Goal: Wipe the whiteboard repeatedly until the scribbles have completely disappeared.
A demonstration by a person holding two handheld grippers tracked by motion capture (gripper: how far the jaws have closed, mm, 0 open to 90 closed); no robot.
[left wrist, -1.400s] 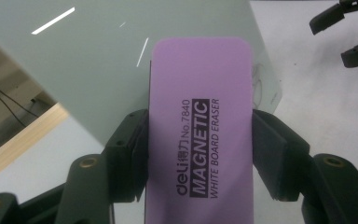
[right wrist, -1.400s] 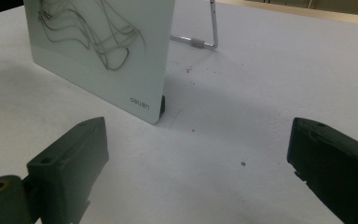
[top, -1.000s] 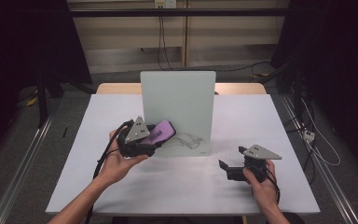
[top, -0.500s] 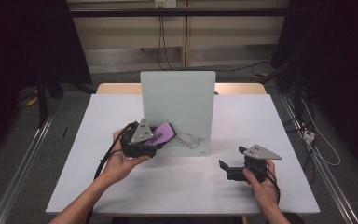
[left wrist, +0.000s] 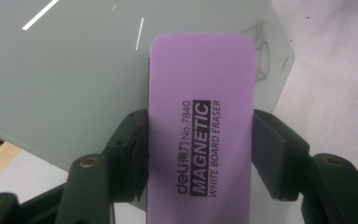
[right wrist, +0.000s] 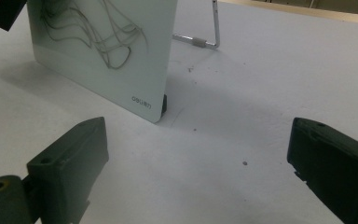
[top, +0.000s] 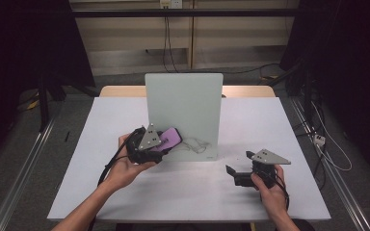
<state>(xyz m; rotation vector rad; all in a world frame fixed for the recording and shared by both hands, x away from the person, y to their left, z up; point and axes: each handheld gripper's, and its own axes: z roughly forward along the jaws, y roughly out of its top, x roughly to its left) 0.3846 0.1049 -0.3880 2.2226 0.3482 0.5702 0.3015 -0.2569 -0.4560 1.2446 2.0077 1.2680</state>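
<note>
My left claw (top: 166, 144) clamps the eraser (left wrist: 200, 126) by its long edges, so its felt face can meet the board (top: 183, 103) just ahead, near the scribble (right wrist: 98, 32). My right claw (right wrist: 193, 172) rests with jaws apart, clear of the wiping.

Purple magnetic eraser at the scribbled glass whiteboard

We see a purple eraser (left wrist: 199, 126), a flat rectangular block with rounded corners, printed in dark letters "deli No.7840 MAGNETIC WHITE BOARD ERASER" along its length. Its far end reaches up against the face of the whiteboard (top: 185, 110), near that board's lower left part. We see the whiteboard as a pale green-grey frosted panel with rounded corners, standing near upright on the white table on a thin metal prop behind it. Looping dark pen scribbles (right wrist: 95, 32) mark its lower area, just beside the eraser.
</note>
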